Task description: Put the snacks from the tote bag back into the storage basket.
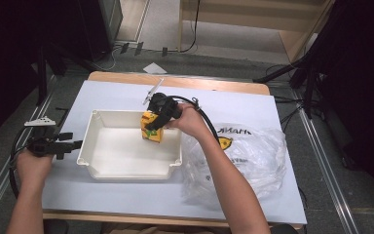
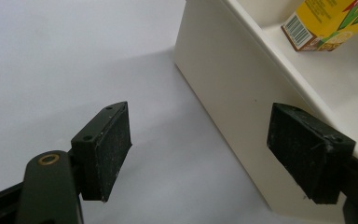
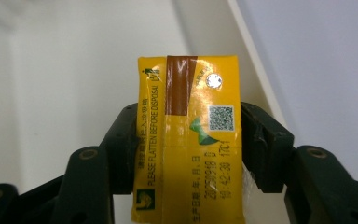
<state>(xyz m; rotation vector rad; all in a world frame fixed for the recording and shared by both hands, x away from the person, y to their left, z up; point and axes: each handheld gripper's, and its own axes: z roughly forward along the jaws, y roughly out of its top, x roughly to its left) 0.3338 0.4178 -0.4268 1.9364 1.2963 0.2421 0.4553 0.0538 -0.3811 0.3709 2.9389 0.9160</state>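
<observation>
A yellow drink carton (image 1: 152, 128) is held inside the white tray (image 1: 93, 146) near its far right corner. My right gripper (image 1: 157, 114) is shut on it; in the right gripper view the carton (image 3: 189, 135) sits clamped between both jaws, its top with a brown strip and QR code facing the camera. My left gripper (image 1: 67, 144) is open just left of the tray, nothing between its pads (image 2: 109, 149). The left gripper view shows the tray's outer wall (image 2: 233, 98) close to the right pad, and the carton (image 2: 326, 23) inside the tray.
A crumpled clear plastic bag (image 1: 248, 156) with printing lies on the white table cover (image 1: 126, 195) right of the tray. The wooden table edge (image 1: 175, 80) runs along the back. Cables and dark stands lie on the floor beyond.
</observation>
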